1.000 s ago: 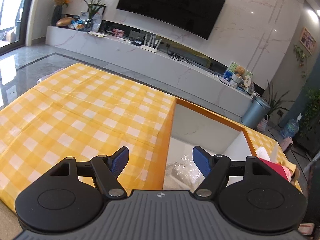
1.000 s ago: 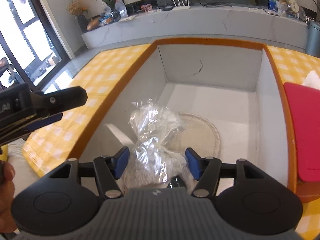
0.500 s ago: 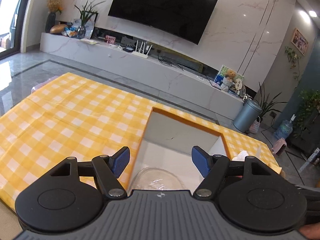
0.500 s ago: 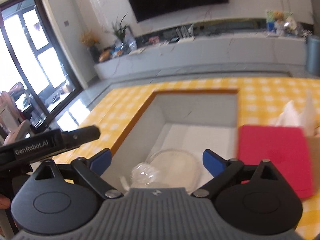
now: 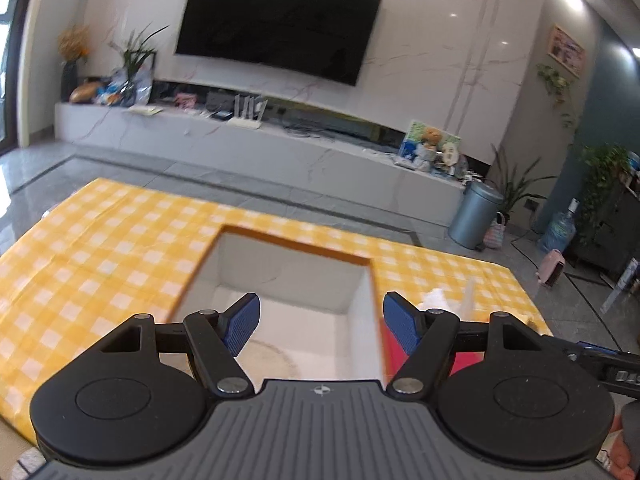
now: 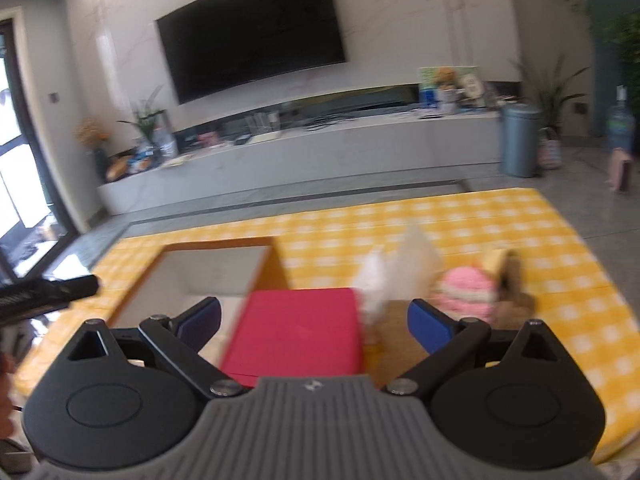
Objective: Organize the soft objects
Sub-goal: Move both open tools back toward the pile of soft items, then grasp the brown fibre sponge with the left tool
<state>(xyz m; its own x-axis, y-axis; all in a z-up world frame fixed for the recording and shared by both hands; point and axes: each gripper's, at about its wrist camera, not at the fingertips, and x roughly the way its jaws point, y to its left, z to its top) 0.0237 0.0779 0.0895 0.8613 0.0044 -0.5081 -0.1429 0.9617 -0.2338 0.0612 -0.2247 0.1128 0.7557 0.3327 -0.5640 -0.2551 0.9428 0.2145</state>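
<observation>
Soft objects first: from the left wrist view only a bit of them shows. A white crumpled thing point(image 5: 436, 298) pokes up just past the right fingertip of the left gripper point(image 5: 321, 322), and a red slab point(image 5: 464, 358) sits right behind that finger. The jaws stand wide with nothing between them. Straight ahead and below is the white recessed bin point(image 5: 280, 276) cut into the yellow checked table point(image 5: 112, 248), so I'd guess that's where the soft stuff goes. A pale round mat point(image 5: 276, 360) lies on its floor.

Right wrist view: the right gripper point(image 6: 314, 322) is spread about as wide as it gets, empty, hovering over the red slab point(image 6: 296, 332), which lies right between its fingers. Beyond the right fingertip sit the white crumpled thing point(image 6: 396, 268) and a pink knitted item point(image 6: 466, 294), blurry, both on the tabletop beside the bin point(image 6: 216, 276). Looks like it's lining up the next pick. The left gripper point(image 6: 48, 294) pokes in at far left.
</observation>
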